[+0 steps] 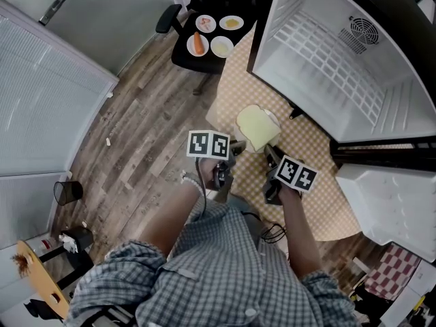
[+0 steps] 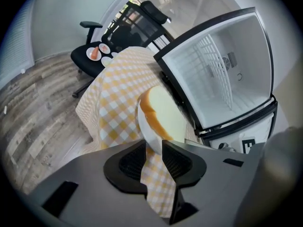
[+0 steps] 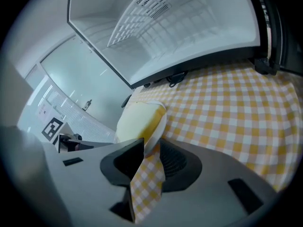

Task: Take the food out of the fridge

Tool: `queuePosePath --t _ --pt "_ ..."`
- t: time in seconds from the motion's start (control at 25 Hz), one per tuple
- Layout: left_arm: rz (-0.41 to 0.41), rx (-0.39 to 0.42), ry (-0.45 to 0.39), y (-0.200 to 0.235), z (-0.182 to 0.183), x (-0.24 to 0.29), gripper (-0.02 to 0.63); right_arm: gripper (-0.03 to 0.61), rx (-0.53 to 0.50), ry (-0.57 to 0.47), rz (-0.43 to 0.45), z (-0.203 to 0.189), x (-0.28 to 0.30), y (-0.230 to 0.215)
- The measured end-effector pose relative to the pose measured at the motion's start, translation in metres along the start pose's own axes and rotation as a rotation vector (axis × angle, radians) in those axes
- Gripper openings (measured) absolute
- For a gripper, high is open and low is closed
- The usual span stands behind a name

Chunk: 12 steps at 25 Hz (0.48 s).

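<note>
Yellow-checked tabletop (image 1: 306,142), mid-frame: the left gripper's (image 2: 154,143) jaws stand spread around the rim of the plate (image 2: 147,134) of bread (image 1: 253,125), while the right gripper's (image 3: 152,143) jaws pinch the opposite rim.

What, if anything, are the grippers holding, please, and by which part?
The plate of bread, by its rim: the right gripper pinches it; the left gripper stands open around it.

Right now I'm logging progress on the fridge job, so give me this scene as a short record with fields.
fridge: door open, no food visible inside
plate: white, on the checked cloth in front of the fridge
bread: one slice lying on the plate
left gripper: jaws open, plate rim between them
right gripper: jaws around the plate rim too; grip unclear
chair: four small plates of food on the seat
</note>
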<state>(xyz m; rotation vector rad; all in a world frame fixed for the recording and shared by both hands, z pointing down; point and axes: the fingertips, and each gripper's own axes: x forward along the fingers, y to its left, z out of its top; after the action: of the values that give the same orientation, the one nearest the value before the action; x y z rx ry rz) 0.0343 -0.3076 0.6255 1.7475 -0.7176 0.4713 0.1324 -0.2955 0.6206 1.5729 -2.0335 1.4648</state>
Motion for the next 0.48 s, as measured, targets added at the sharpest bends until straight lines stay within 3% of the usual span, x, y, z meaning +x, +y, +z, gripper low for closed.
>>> queuePosePath --t 0.28,0.48 --pt "0.070 0.053 -0.046 0.010 0.011 -0.018 0.096 0.072 -0.045 -0.033 -0.073 0.009 -0.013 -0.016" --pt "0.115 0.099 -0.122 0.008 0.023 -0.037 0.009 0.041 -0.116 -0.097 -0.132 0.023 -0.034 -0.017"
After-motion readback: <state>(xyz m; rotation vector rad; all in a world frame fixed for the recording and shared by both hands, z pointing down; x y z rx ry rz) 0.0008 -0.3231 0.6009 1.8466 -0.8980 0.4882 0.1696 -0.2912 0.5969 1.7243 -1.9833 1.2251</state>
